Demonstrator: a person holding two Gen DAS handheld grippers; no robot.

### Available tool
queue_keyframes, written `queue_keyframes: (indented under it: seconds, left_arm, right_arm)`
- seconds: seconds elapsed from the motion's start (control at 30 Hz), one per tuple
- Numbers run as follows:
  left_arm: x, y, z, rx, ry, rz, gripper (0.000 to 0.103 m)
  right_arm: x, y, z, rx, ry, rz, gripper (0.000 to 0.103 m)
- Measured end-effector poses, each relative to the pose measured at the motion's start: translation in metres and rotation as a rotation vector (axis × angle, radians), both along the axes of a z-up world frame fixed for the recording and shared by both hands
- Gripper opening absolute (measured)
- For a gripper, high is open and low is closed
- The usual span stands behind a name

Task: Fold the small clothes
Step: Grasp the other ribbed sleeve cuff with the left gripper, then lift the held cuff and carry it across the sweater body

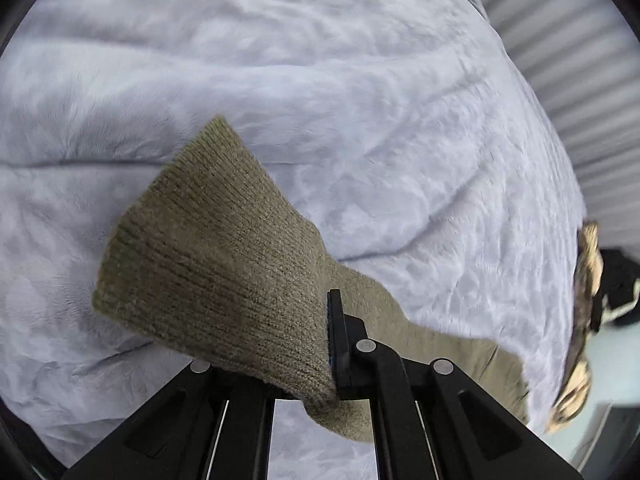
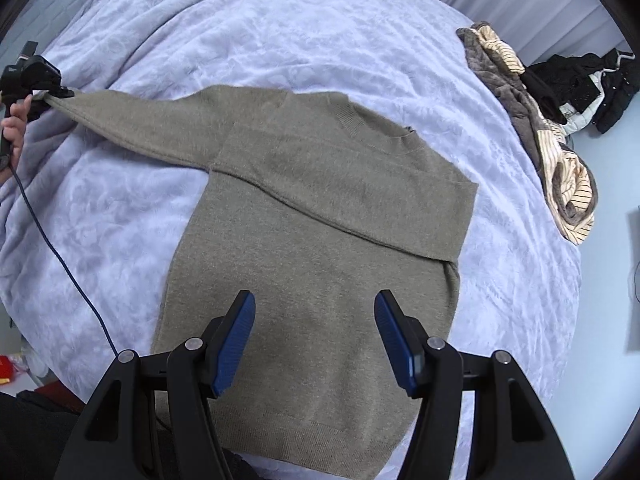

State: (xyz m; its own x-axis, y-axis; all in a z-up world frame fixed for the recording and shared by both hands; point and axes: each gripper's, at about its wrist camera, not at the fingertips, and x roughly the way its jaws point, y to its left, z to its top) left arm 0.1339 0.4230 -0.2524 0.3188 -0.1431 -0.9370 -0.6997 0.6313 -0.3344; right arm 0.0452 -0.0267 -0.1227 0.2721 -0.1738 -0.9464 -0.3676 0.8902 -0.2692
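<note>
a: left gripper (image 1: 334, 344): jaws closed on the ribbed cuff (image 1: 208, 248) of the olive sweater (image 2: 316, 240). in the left wrist view the knit fans out above the pinch and a small fold bulges below it.

b: and in the right wrist view?

a: the same left gripper sits at the far left edge, held by the person's hand (image 2: 14, 128), with the left sleeve (image 2: 144, 124) drawn out level from the body. a dark cable (image 2: 60, 256) trails from it across the bedding.

b: right gripper (image 2: 316, 340)?

a: jaws apart, blue pads (image 2: 236, 344) bare, nothing between them. it hangs above the lower body of the sweater and appears to touch nothing.

b: where does the garment lie?

a: flat on the pale lilac blanket (image 2: 280, 40), neck away from the camera. the right sleeve (image 2: 360, 216) is already folded across the chest.

b: risks from here?

a: first, the grip takes only the cuff end; a ribbed knit stretches, so a hard pull may slip it free or drag the whole body sideways, since nothing pins the body down. second, that drag could undo the folded right sleeve. third, the plush blanket is creased and soft, so the sleeve may land wrinkled. fourth, the cable could catch on the fabric as the sleeve swings inward.

b: the heap of other clothes (image 2: 560, 152)?

a: well apart, at the bed's right edge; little hazard.
</note>
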Motion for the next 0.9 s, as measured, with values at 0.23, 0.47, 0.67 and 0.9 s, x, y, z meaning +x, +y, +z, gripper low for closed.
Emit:
queue_keyframes:
  seconds: [0.23, 0.47, 0.67, 0.9]
  left_arm:
    - [0.005, -0.060, 0.032, 0.046, 0.056, -0.157, 0.007]
    - [0.000, -0.130, 0.046, 0.184, 0.130, -0.272, 0.007]
    - [-0.001, -0.188, 0.051, 0.241, 0.151, -0.337, 0.007]
    - [-0.004, -0.243, 0.060, 0.276, 0.175, -0.459, 0.007]
  right_arm:
    - [0.001, -0.018, -0.001, -0.013, 0.030, 0.001, 0.066]
    - [0.006, -0.051, -0.009, 0.018, 0.077, -0.032, 0.066]
    - [0.006, -0.084, 0.012, 0.054, 0.004, -0.061, 0.066]
    - [0.002, -0.126, 0.019, 0.103, 0.003, -0.154, 0.066]
